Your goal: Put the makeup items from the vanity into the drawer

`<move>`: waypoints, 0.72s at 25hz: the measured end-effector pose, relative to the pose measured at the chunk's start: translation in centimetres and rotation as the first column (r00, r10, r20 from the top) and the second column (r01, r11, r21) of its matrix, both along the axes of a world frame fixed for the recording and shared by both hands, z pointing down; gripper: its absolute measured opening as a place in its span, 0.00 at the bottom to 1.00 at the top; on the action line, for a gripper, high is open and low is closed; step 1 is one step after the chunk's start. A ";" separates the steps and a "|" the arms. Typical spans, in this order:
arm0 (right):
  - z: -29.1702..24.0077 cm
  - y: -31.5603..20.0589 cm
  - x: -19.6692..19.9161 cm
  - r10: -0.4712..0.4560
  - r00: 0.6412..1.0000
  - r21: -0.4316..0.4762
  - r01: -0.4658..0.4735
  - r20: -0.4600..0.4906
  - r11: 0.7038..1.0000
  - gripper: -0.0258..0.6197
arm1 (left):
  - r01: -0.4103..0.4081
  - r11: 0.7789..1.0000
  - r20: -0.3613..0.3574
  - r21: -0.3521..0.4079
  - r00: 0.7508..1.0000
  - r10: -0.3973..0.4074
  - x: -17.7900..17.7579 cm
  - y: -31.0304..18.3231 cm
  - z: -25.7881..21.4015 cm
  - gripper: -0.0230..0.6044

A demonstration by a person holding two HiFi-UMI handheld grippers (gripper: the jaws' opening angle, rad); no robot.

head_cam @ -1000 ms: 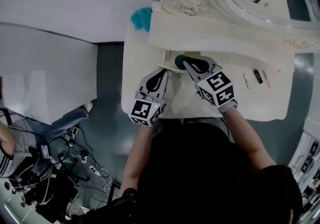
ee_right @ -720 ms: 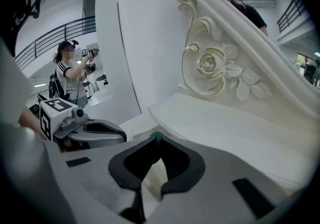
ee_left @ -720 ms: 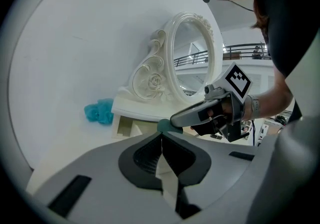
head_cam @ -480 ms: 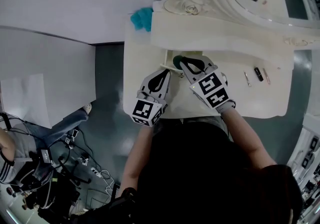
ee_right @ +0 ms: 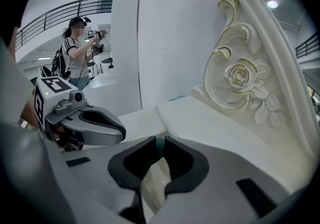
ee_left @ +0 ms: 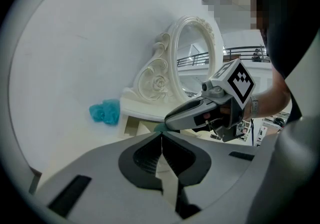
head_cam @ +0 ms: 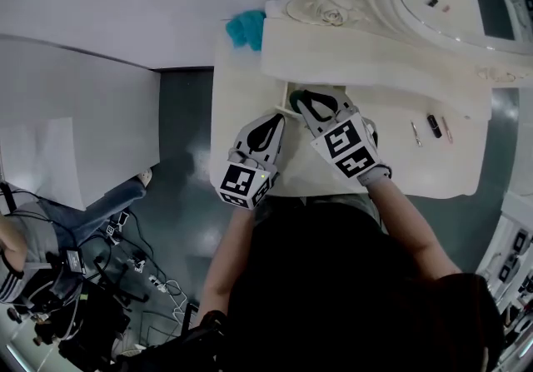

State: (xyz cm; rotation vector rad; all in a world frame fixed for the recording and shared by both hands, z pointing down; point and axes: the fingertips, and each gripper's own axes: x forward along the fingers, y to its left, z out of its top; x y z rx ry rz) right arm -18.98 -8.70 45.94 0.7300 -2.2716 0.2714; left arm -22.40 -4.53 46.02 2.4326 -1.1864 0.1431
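"Cream vanity top (head_cam: 237,133) is filling the head view. What's hard to read?"

"Right gripper (head_cam: 301,99) is pinching a greenish item (ee_left: 159,128) that is mostly hidden. Left gripper (head_cam: 276,118), at its 8 o'clock, is pressing empty jaws together. Three makeup pieces (head_cam: 434,126) are lying at 3 o'clock, too small to name."

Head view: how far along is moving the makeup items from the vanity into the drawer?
Done: nothing is visibly stowed yet. In hand: the right gripper is shut on a teal item, and the left gripper is shut beside it. Left: three small makeup items lie on the vanity top, to the person's right.
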 end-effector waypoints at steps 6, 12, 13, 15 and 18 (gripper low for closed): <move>-0.3 -0.1 -0.7 -0.016 1.000 0.025 0.016 0.006 1.000 0.11 | 0.000 1.000 -0.005 -0.004 1.000 0.000 -0.4 0.1 0.1 0.06; -0.5 0.0 -1.1 -0.024 1.000 0.037 0.024 0.011 0.999 0.11 | -0.004 1.000 -0.009 0.001 1.000 0.004 -0.3 0.2 0.0 0.06; -0.5 0.0 -1.1 -0.024 1.000 0.039 0.024 0.011 0.999 0.11 | -0.005 1.000 -0.009 0.001 1.000 0.005 -0.3 0.2 0.0 0.06; -0.6 0.0 -1.1 -0.024 1.000 0.043 0.024 0.012 0.999 0.11 | -0.005 1.000 -0.010 0.001 1.000 0.005 -0.4 0.2 0.0 0.06; -0.8 0.2 -1.2 -0.030 0.999 0.049 0.029 0.015 0.998 0.11 | -0.004 1.000 -0.011 0.002 1.000 0.004 -0.3 0.4 0.0 0.06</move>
